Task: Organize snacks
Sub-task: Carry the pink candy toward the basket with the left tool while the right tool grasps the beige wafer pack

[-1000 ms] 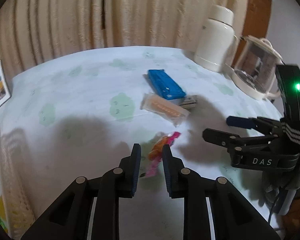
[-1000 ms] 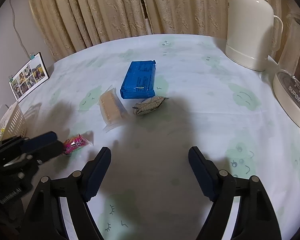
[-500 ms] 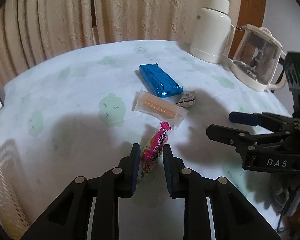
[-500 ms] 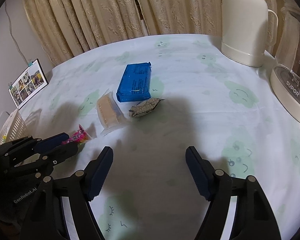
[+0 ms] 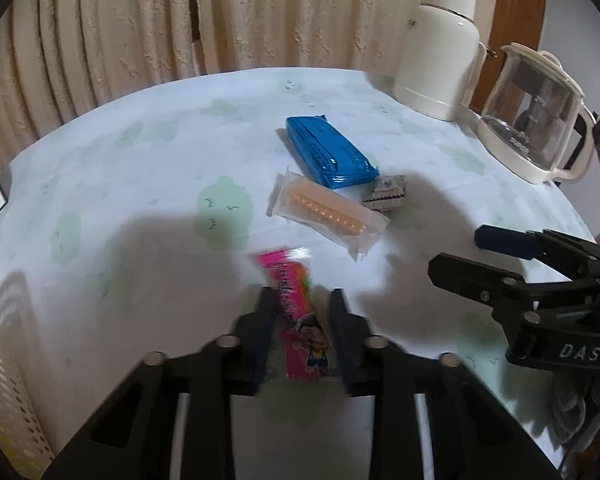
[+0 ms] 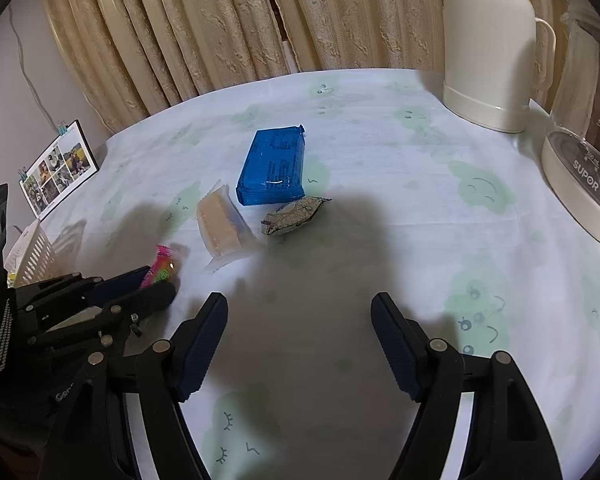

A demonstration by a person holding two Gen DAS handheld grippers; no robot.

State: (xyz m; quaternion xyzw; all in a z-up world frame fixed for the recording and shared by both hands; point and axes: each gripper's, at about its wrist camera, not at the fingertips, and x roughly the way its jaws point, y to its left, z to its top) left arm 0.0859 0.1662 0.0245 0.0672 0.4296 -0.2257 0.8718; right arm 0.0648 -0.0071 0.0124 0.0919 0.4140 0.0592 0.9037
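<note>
A: While L tool (image 5: 300,320) has the pink pack (image 5: 300,312) between its fingers, pack's long axis runs along the tool, far end sticking out past the tips. Looks off the surface (image 5: 140,168), blurred tho. Fingers close on it, reads as clamped, contact itself is smeared.

B: R tool (image 6: 300,344)?

A: Fingers wide apart, nothing in it. Hovers over bare cloth, shadow under it.

B: Rest of the snacks?

A: Mid-surface cluster: blue pack (image 6: 272,168), clear wafer pack (image 6: 222,226) just beside it, small grey pack (image 6: 296,214) touching or nearly touching blue's near corner. All lie ahead of R tool and a bit left.

B: Where does pink go?

A: Prob. the white basket (image 5: 4,392), far left edge in L view, so L is the nearer arm by a lot. My guess: swing L leftward, pack end-first over the rim, then let go.

B: Risk?

A: Thin wrapper, grip sits on the near half; could pivot or slip during the swing. R next: grey pack is nearest its line, wafer pack lies roughly along its approach, so needs wrist turn to pinch across it.
</note>
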